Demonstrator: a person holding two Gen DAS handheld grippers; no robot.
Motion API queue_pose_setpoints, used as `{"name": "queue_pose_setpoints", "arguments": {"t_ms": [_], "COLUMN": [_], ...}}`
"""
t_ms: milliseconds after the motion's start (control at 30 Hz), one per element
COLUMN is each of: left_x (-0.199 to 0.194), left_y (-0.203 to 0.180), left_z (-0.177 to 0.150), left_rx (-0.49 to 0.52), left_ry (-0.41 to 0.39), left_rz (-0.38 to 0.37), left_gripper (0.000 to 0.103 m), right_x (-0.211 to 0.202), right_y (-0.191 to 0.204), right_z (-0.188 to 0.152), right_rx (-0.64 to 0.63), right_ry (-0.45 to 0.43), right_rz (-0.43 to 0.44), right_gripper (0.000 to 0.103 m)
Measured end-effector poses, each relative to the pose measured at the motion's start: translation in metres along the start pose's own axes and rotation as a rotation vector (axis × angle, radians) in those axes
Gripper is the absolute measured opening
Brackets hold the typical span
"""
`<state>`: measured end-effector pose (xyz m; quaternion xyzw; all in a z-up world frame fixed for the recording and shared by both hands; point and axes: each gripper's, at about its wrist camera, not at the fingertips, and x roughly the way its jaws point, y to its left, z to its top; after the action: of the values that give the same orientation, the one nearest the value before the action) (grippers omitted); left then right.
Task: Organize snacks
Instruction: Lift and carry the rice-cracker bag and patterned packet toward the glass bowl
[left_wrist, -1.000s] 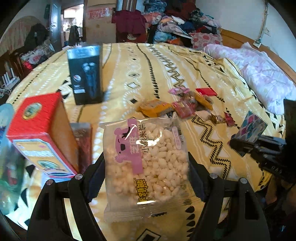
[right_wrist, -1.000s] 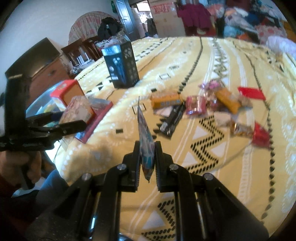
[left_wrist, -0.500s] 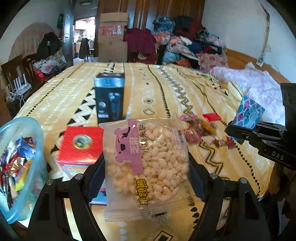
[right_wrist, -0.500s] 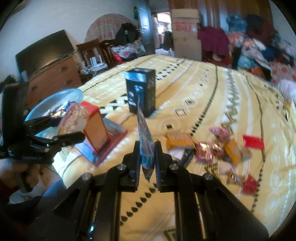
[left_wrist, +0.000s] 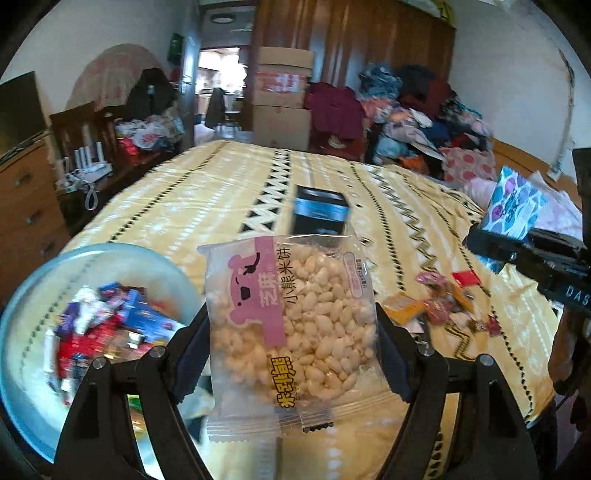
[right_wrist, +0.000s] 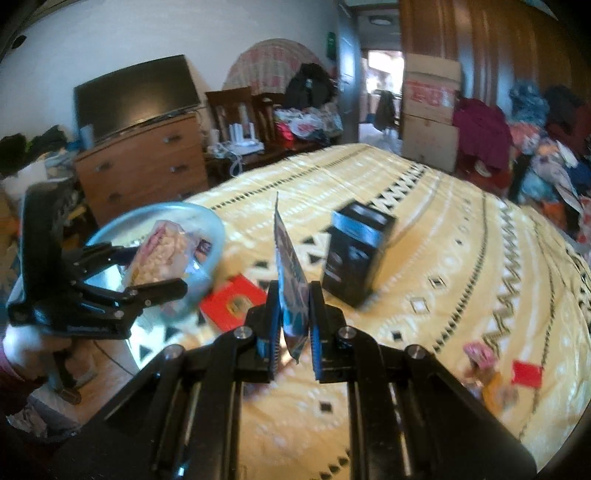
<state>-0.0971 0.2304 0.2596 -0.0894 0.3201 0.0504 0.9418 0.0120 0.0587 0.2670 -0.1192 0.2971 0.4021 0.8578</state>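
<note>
My left gripper (left_wrist: 291, 325) is shut on a clear rice cracker packet (left_wrist: 291, 317) with a pink bear label; it also shows in the right wrist view (right_wrist: 157, 254) over the bowl. A light blue bowl (left_wrist: 33, 295) at lower left holds several wrapped snacks; the right wrist view shows its rim (right_wrist: 218, 229). My right gripper (right_wrist: 293, 325) is shut on a flat blue patterned snack packet (right_wrist: 290, 291), seen edge on. The same packet shows at the right of the left wrist view (left_wrist: 515, 206). Loose snacks (left_wrist: 439, 310) lie on the yellow bedspread.
A black box (right_wrist: 356, 251) stands upright mid-bed, also in the left wrist view (left_wrist: 319, 214). A red box (right_wrist: 232, 306) lies flat near the bowl. A wooden dresser (right_wrist: 144, 162) with a TV stands left. Clothes piles (left_wrist: 413, 107) and cardboard boxes (left_wrist: 282, 99) are behind.
Both grippers have risen and swung left with their packets held. The blue bowl has come further into view under the left gripper. The loose snacks now lie to the right.
</note>
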Motion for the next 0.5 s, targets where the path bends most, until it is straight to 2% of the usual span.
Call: {"name": "queue_pose_setpoints", "arguments": {"t_ms": [233, 500], "left_x": [-0.013, -0.018], "left_y": [0.073, 0.157], "left_z": [0.017, 0.032], "left_rx": [-0.068, -0.164], "left_ry": [-0.017, -0.026], "left_rz": [0.079, 0.162], "left_gripper": [0.08, 0.08], "right_x": [0.031, 0.068], "right_y": [0.042, 0.084], "right_z": [0.053, 0.093], "right_rx": [-0.061, -0.113], "right_ry": [-0.018, 0.005], "right_rz": [0.073, 0.157], "right_gripper": [0.014, 0.014]}}
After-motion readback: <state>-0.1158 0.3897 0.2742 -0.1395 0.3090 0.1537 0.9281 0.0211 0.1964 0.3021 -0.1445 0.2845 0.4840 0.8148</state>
